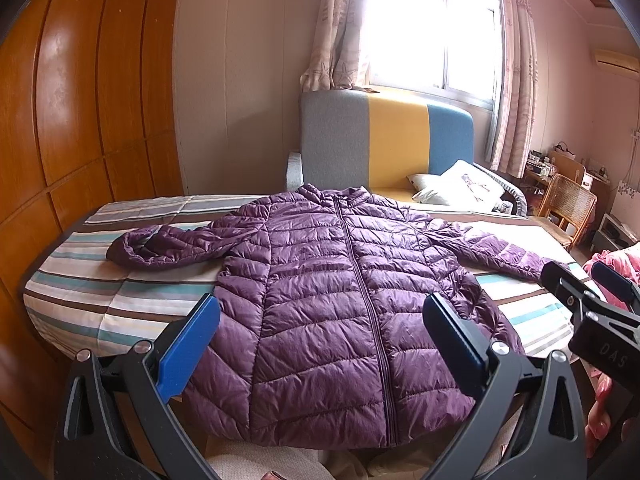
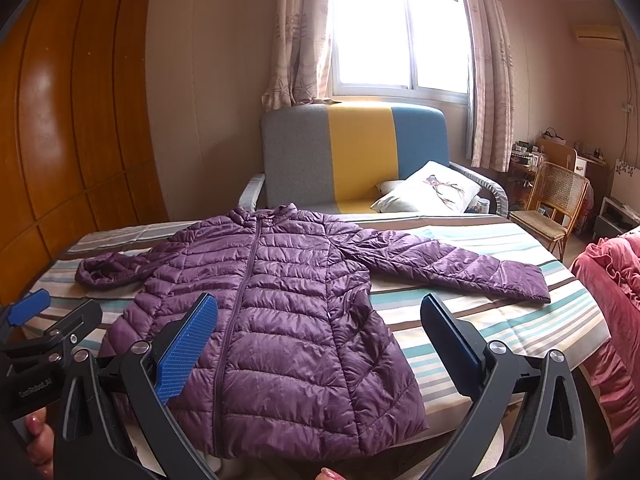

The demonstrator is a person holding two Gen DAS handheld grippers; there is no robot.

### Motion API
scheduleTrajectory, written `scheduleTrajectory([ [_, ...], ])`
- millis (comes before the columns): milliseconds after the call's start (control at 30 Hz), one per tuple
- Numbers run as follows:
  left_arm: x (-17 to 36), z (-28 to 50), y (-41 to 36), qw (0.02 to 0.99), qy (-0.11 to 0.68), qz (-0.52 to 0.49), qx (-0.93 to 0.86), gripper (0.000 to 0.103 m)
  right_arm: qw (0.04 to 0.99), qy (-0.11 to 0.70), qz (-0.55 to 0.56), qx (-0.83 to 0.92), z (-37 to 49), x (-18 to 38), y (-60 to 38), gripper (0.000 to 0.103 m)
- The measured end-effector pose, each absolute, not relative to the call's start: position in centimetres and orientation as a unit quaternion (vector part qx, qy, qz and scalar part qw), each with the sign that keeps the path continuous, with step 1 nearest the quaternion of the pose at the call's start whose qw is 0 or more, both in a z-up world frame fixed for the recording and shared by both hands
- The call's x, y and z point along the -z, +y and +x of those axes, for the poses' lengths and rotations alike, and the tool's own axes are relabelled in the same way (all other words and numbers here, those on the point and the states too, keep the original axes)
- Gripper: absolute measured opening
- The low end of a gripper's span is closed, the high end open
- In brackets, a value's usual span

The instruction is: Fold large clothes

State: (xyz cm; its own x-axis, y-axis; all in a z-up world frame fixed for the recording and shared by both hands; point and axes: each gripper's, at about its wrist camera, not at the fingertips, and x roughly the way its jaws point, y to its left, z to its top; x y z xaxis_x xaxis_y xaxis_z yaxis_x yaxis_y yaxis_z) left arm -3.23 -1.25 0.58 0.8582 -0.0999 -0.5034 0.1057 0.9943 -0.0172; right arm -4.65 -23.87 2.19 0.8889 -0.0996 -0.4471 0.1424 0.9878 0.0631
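Purple jacket (image 1: 332, 304) on striped bed (image 1: 100, 300), sofa (image 1: 384, 140) behind, left tongs (image 1: 320, 344) spread

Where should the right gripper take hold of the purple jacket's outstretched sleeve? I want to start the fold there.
Grip the cuff of the purple jacket, coming from the right, along the striped bedcover. That sleeve lies flat and straight, its free end pointing outward, so the open right gripper can likely pinch it and carry it across the chest.
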Motion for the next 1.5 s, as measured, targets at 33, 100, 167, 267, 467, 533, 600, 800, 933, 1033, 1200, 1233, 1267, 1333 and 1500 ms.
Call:
scheduleTrajectory([
  [33,-0.5,-3.2,-1.2,0.963,0.263,0.004,0.054,0.101,0.970,0.228,0.047,0.064,-4.6,-2.1,-23.9,0.100],
  [100,-0.2,-2.7,-1.1,0.961,0.270,0.002,0.053,0.101,0.968,0.235,0.050,0.066,-4.3,-1.9,-24.2,0.100],
  [167,0.1,-2.1,-0.9,0.959,0.279,-0.002,0.050,0.101,0.966,0.244,0.054,0.069,-3.9,-1.6,-24.5,0.100],
  [267,0.8,-0.7,-0.4,0.951,0.305,-0.013,0.055,0.101,0.960,0.263,0.060,0.079,-2.7,-1.0,-25.4,0.100],
  [467,3.6,3.2,1.7,0.931,0.345,-0.089,0.077,0.101,0.952,0.277,0.126,0.042,1.1,1.8,-29.5,0.100],
  [533,4.7,5.0,2.2,0.926,0.360,-0.098,0.063,0.101,0.931,0.333,0.147,0.038,3.4,4.1,-31.5,0.100],
  [600,5.6,6.6,2.4,0.923,0.370,-0.092,0.056,0.101,0.908,0.382,0.157,0.067,5.3,6.0,-33.2,0.100],
  [800,8.0,12.0,1.8,0.926,0.377,-0.023,-0.002,0.101,0.872,0.402,0.226,0.160,8.7,10.4,-41.9,0.100],
  [933,9.6,15.9,1.7,0.916,0.400,-0.020,0.000,0.101,0.844,0.384,0.314,0.206,10.0,12.1,-48.5,0.093],
  [1033,10.5,18.2,1.2,0.913,0.408,-0.015,-0.003,0.101,0.820,0.365,0.373,0.235,10.2,13.7,-52.9,0.082],
  [1200,11.6,20.9,-0.4,0.914,0.405,0.014,0.000,0.101,0.793,0.314,0.446,0.269,9.9,15.0,-57.6,0.066],
  [1233,11.9,21.5,-0.6,0.915,0.403,0.021,-0.001,0.101,0.789,0.307,0.455,0.278,9.8,15.1,-58.2,0.066],
  [1267,12.0,21.9,-0.8,0.916,0.401,0.026,-0.004,0.101,0.785,0.300,0.464,0.281,9.8,15.1,-58.4,0.066],
  [1333,12.4,22.9,-0.9,0.915,0.401,0.034,-0.010,0.101,0.775,0.282,0.488,0.286,9.8,15.5,-59.1,0.064],
  [1500,13.2,24.5,0.2,0.911,0.410,0.032,-0.030,0.101,0.750,0.247,0.531,0.308,9.4,16.2,-60.9,0.048],
])
